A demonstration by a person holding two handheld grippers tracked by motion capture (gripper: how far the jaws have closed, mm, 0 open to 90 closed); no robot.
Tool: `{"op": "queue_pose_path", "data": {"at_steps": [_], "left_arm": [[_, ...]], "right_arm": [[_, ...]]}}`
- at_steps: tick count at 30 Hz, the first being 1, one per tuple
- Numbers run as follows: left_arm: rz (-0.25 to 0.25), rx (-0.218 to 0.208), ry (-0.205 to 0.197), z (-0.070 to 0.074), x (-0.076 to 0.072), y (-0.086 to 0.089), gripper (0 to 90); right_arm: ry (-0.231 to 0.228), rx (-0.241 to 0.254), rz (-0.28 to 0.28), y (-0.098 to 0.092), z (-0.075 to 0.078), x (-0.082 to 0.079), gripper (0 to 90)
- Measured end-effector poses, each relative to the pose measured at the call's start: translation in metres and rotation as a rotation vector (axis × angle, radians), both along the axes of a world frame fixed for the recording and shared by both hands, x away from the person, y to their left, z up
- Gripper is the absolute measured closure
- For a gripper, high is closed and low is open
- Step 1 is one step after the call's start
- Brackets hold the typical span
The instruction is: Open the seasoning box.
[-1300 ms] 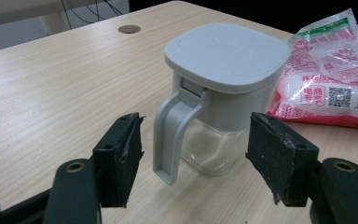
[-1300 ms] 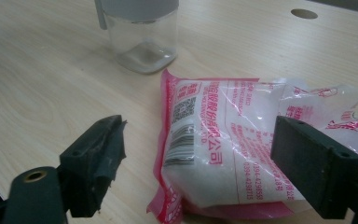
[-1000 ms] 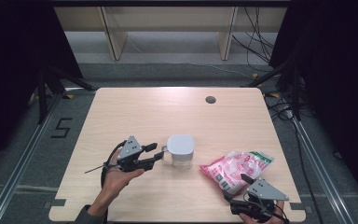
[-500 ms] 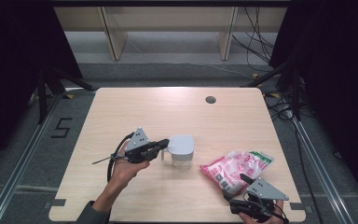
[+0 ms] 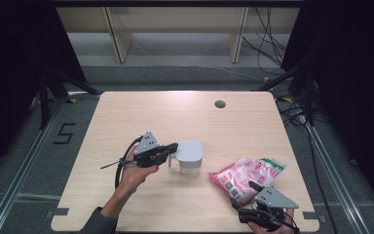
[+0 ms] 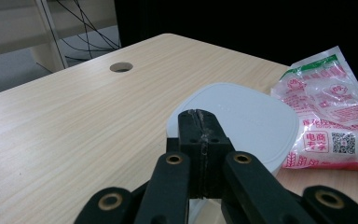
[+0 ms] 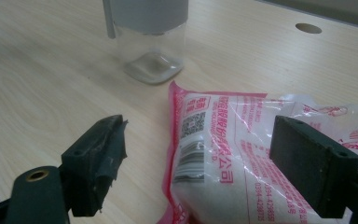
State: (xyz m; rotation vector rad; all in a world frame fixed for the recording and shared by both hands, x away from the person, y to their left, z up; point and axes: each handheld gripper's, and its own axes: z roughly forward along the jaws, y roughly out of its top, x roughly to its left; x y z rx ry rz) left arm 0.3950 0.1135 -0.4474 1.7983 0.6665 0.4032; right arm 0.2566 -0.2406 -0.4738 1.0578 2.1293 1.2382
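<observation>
High view: left gripper (image 5: 171, 148) is clamping the lidded clear jug's (image 5: 191, 157) handle; right gripper (image 5: 247, 195), jaws wide, is straddling the unlifted pink rice bag (image 5: 246, 174); pouring outstanding.

We count one wooden table (image 5: 141, 117) with one round cable hole (image 5: 219, 104) in its top. On it we see one clear container (image 5: 190, 163) under one grey lid (image 6: 242, 121), and one pink-and-white sealed bag (image 5: 246, 174). We count two handheld grippers, a left gripper (image 5: 172, 148) and a right gripper (image 5: 243, 197), each with two black jaws. Beyond the table we see two pale shelf uprights (image 5: 119, 36).
</observation>
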Motion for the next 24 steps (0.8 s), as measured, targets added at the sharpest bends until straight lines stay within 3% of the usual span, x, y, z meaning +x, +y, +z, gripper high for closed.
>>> {"op": "queue_pose_path", "data": {"at_steps": [5,7,9,10,12,15,22,24], "left_arm": [[0.002,-0.009,0.005,-0.001,0.001,0.003,89.0],[0.001,-0.008,0.004,-0.001,0.001,0.003,88.9],[0.006,-0.018,0.01,-0.002,0.001,0.003,88.9],[0.007,-0.022,0.01,-0.002,0.001,0.004,88.9],[0.002,-0.015,0.004,-0.002,0.001,0.004,88.9],[-0.002,-0.001,-0.001,-0.002,0.0,0.005,88.9],[0.008,-0.03,0.014,-0.003,-0.001,0.005,88.7],[0.003,-0.025,0.007,-0.002,0.0,0.005,88.7]], "right_arm": [[-0.028,-0.032,0.02,0.01,0.0,0.007,20.0],[-0.009,-0.033,0.014,0.015,0.001,0.008,21.1],[-0.025,-0.033,0.02,0.017,0.001,0.01,23.7],[-0.05,-0.048,0.062,0.018,0.001,0.016,26.7],[-0.057,-0.025,0.068,0.022,0.002,0.022,28.6],[-0.068,-0.051,0.084,0.028,0.003,0.03,33.4],[-0.059,-0.084,0.171,0.051,-0.002,0.058,43.2],[-0.052,-0.079,0.17,0.054,-0.002,0.059,45.3]]}}
